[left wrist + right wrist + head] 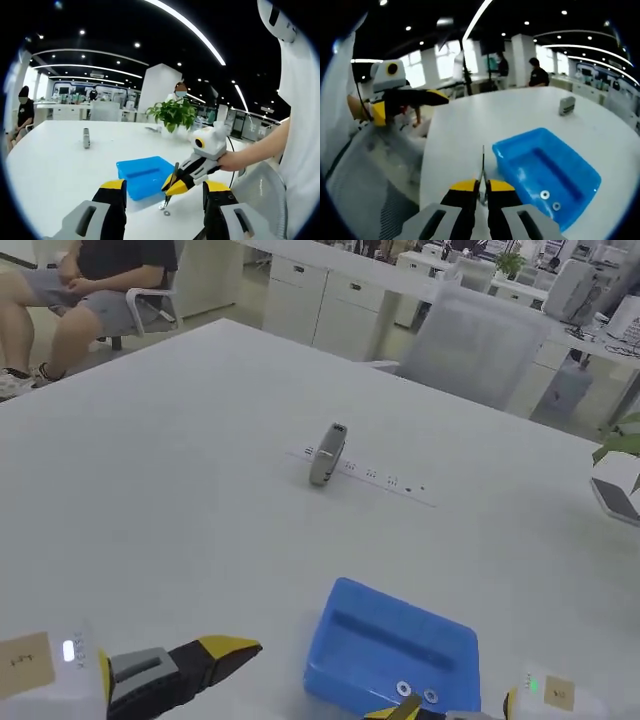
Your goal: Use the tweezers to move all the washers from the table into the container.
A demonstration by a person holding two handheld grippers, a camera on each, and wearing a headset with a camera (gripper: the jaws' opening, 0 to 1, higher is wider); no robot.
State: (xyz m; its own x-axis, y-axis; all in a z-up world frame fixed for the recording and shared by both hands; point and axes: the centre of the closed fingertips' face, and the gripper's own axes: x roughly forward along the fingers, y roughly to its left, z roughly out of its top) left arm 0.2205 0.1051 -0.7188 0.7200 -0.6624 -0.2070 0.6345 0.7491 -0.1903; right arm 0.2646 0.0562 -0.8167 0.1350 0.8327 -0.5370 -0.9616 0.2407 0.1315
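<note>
Right claw (481,187): clamped shut on slim metal tweezers (483,165).
Left claw (165,186): jaws wide apart, holding nothing.
Small metal ring washers (545,194): two lay inside the blue plastic rectangular container (350,605).
Loose washer (166,213): lay on the white desk (200,490), near the tweezers' tips, just beside the container.

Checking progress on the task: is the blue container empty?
No: two washers lie side by side on the floor of the blue container, near one end.

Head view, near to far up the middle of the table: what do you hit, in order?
blue container → small grey device mid-table → pale office chair beyond the far edge
</note>
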